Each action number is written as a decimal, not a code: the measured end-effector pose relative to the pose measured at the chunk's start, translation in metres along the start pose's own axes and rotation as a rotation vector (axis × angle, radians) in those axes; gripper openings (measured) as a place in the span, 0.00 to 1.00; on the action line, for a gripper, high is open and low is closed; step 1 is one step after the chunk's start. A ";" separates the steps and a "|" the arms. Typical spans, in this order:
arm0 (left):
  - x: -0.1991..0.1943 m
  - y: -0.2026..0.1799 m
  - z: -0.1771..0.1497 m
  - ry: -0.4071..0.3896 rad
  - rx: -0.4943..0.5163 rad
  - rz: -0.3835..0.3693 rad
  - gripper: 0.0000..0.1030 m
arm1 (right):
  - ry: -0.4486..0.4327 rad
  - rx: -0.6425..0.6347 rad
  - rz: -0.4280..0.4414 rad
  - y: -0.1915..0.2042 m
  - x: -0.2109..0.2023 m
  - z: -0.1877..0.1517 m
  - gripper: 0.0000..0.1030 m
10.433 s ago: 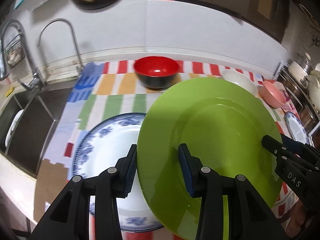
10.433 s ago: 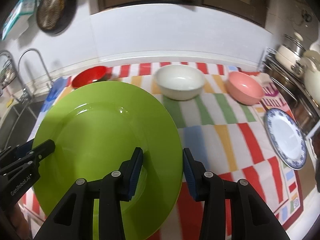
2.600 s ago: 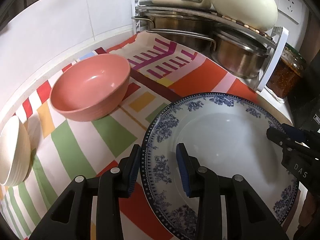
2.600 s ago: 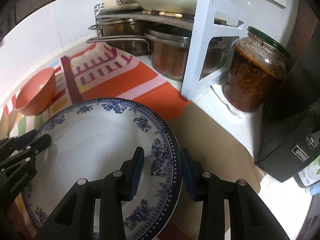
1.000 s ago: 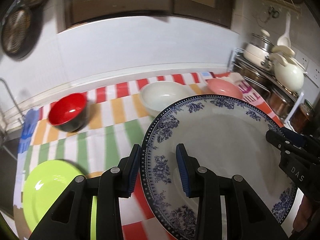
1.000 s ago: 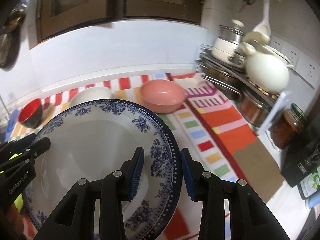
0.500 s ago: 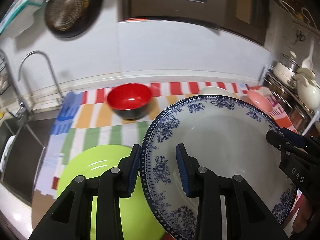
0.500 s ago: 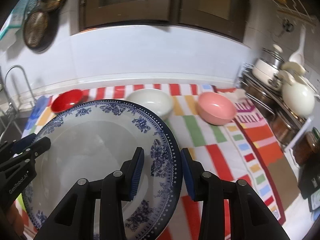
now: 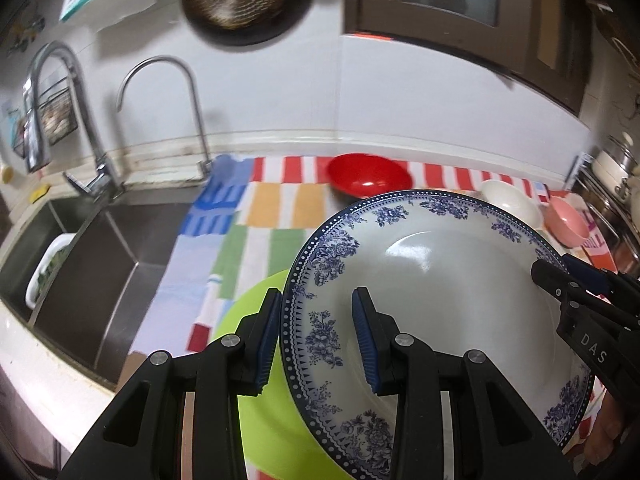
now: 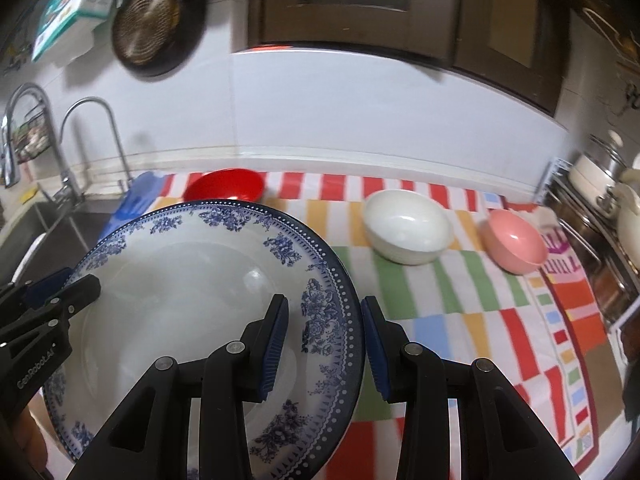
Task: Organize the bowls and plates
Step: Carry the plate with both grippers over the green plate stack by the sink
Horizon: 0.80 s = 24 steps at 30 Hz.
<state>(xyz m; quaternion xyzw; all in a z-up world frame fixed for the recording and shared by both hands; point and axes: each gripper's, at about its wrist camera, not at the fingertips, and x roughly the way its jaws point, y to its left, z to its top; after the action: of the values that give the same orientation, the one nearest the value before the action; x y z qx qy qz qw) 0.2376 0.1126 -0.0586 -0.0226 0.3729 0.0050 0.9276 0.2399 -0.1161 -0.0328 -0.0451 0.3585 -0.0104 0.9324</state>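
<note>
Both grippers, left (image 9: 316, 338) and right (image 10: 325, 338), are clamping opposite rims of the blue-floral white plate (image 9: 440, 264), hovering it over the lime-green plate (image 9: 256, 320) for stacking.

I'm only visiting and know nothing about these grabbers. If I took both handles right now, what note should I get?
Left gripper and right gripper: each clamps an opposite rim of the blue-patterned plate, held in the air.
Green plate: on the striped cloth by the sink, partly under the held plate.
Red bowl, white bowl, pink bowl: apart, in a row near the wall.
Done: green plate set down.
Left: probably lower this plate onto it, then gather the bowls.
</note>
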 end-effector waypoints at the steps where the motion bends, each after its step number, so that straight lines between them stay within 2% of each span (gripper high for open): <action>1: 0.001 0.007 -0.002 0.005 -0.008 0.009 0.35 | 0.004 -0.006 0.008 0.006 0.002 0.000 0.37; 10: 0.010 0.047 -0.013 0.046 -0.044 0.057 0.35 | 0.032 -0.055 0.069 0.058 0.017 -0.002 0.37; 24: 0.043 0.069 -0.031 0.138 -0.038 0.065 0.35 | 0.119 -0.069 0.088 0.091 0.049 -0.017 0.37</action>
<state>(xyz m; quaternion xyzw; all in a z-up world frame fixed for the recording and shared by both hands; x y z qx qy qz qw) 0.2456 0.1796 -0.1133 -0.0283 0.4363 0.0406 0.8985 0.2634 -0.0293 -0.0862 -0.0608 0.4149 0.0402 0.9069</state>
